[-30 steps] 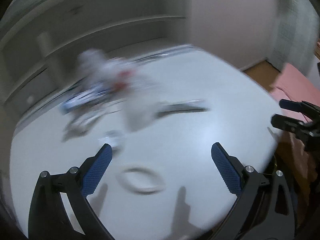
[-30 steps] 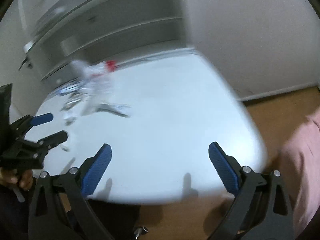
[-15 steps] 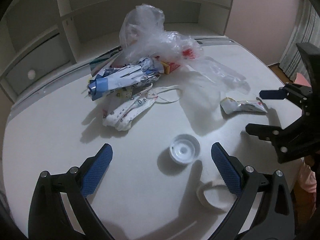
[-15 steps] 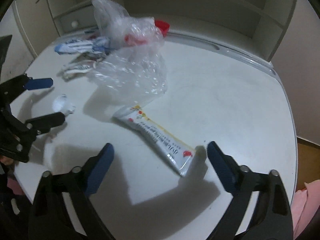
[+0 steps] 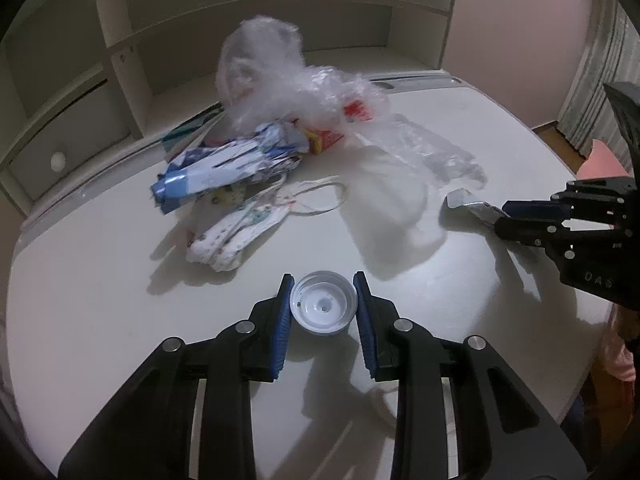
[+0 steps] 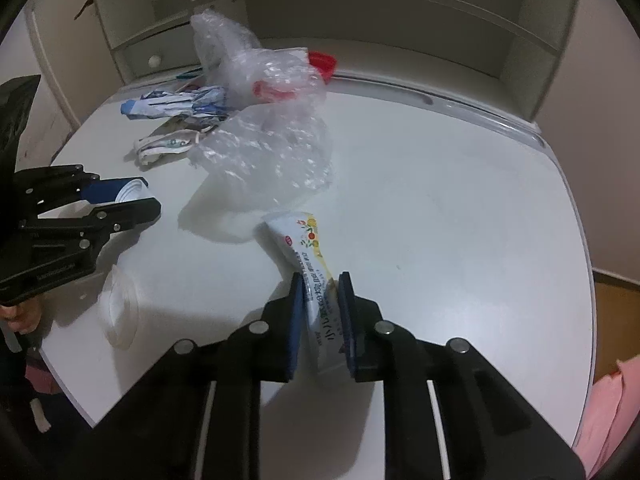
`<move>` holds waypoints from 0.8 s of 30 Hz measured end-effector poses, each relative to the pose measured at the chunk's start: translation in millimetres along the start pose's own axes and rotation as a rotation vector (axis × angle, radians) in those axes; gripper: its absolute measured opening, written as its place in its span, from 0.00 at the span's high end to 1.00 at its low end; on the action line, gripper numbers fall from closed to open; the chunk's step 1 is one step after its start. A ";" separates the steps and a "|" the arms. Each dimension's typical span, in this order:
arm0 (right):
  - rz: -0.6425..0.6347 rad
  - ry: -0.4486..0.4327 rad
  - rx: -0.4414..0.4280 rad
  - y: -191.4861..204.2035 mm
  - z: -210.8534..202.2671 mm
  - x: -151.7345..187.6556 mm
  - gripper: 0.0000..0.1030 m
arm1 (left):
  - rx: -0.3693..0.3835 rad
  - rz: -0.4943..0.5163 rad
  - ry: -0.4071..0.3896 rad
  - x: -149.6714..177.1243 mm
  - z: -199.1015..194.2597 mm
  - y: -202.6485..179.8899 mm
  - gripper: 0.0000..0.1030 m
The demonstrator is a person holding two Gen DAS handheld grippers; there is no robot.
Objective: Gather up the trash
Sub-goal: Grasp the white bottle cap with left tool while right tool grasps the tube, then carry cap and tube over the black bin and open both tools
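The left gripper (image 5: 323, 312) is clamped on a white cap (image 5: 323, 307) that sits open side up near the near edge of the white table (image 5: 100, 300), its blue pads (image 5: 282, 320) pressed against the cap's two sides. The right gripper (image 6: 320, 312) is closed on a white printed tube (image 6: 310, 270), gripping it toward its near end while the far, flat end points away toward the plastic bag (image 6: 272, 152); whether the tube is lifted or lying on the table cannot be told. From the left wrist view the right gripper shows at the right edge with the tube's crimped end (image 5: 466, 204) sticking out to the left of it. The rest of the trash lies farther back on the table: the crumpled clear bag, a blue and white wrapper (image 5: 224, 168) to the left of it, a patterned white mask (image 5: 236, 232) with loops just nearer than the wrapper, and a red cap (image 6: 322, 62) at the far side behind the bag. A clear ring (image 6: 120, 308) lies near the table's left near edge in the right wrist view, close below the left gripper. White shelves (image 5: 240, 24) stand behind the table.
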State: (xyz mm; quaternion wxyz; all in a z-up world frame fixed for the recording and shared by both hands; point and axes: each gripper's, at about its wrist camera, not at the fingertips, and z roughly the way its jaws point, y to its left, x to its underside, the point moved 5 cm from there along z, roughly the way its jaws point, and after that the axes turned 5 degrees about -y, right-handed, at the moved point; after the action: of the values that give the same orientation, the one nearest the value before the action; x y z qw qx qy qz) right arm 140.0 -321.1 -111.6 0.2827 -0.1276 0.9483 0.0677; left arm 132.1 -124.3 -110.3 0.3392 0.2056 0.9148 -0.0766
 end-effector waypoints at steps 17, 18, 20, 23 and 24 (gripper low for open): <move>0.309 -0.065 0.198 -142.8 -110.7 119.1 0.84 | 0.226 0.230 -0.036 -24.5 -6.0 -197.1 0.72; 0.335 -0.068 0.216 -154.2 -120.9 132.1 0.84 | 0.240 0.246 -0.036 -25.2 -6.1 -210.5 0.72; 0.379 -0.071 0.249 -172.1 -138.3 154.4 0.84 | 0.279 0.287 -0.034 -25.8 -4.9 -245.6 0.72; 0.449 -0.076 0.298 -200.8 -164.2 191.0 0.84 | 0.343 0.351 -0.029 -23.5 -4.1 -302.2 0.72; 0.476 -0.077 0.315 -210.6 -173.2 204.8 0.84 | 0.359 0.366 -0.028 -21.3 -5.3 -315.5 0.72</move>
State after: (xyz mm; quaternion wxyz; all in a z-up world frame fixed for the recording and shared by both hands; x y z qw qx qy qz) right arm -56.2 -599.4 -92.8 0.3110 0.1467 0.9389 -0.0111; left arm 8.6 -414.9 -92.2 0.3183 0.4235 0.8293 -0.1779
